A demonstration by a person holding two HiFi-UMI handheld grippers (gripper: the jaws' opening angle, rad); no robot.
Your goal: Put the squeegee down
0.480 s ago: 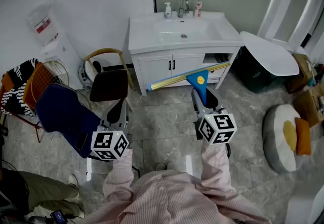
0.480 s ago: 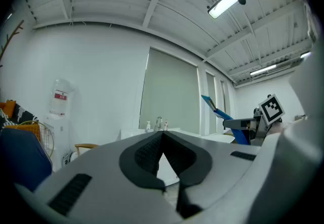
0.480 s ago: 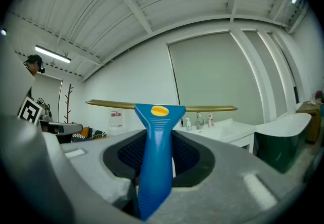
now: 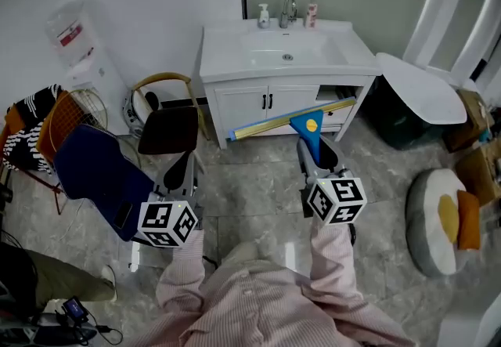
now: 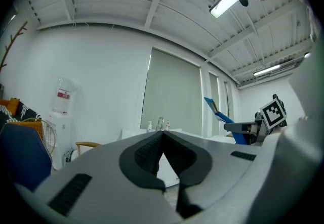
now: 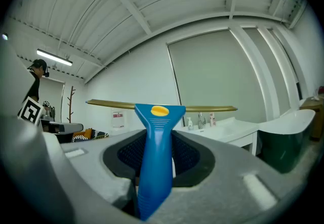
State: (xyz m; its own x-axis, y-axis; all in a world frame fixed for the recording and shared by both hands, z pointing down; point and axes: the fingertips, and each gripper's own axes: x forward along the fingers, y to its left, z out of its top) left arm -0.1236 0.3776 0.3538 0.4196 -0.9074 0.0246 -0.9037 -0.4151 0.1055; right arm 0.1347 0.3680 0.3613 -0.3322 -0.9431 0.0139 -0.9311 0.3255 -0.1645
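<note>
My right gripper (image 4: 311, 151) (image 6: 158, 160) is shut on the blue handle of the squeegee (image 4: 307, 128) (image 6: 156, 160), which stands upright between the jaws. Its long yellowish blade (image 4: 266, 126) (image 6: 109, 103) runs crosswise in front of the white vanity cabinet (image 4: 266, 103). My left gripper (image 4: 182, 173) (image 5: 163, 142) is level at the left, its jaws shut with nothing between them. In the left gripper view the squeegee (image 5: 223, 114) and the right gripper's marker cube (image 5: 273, 112) show at the right.
A white sink counter (image 4: 227, 56) with a tap (image 4: 288, 10) and bottles stands ahead. At the left are a brown chair (image 4: 168, 130), a blue chair (image 4: 98, 173) and a water dispenser (image 4: 82, 63). A white tub (image 4: 423, 87) and a round cushion (image 4: 438, 216) lie at the right.
</note>
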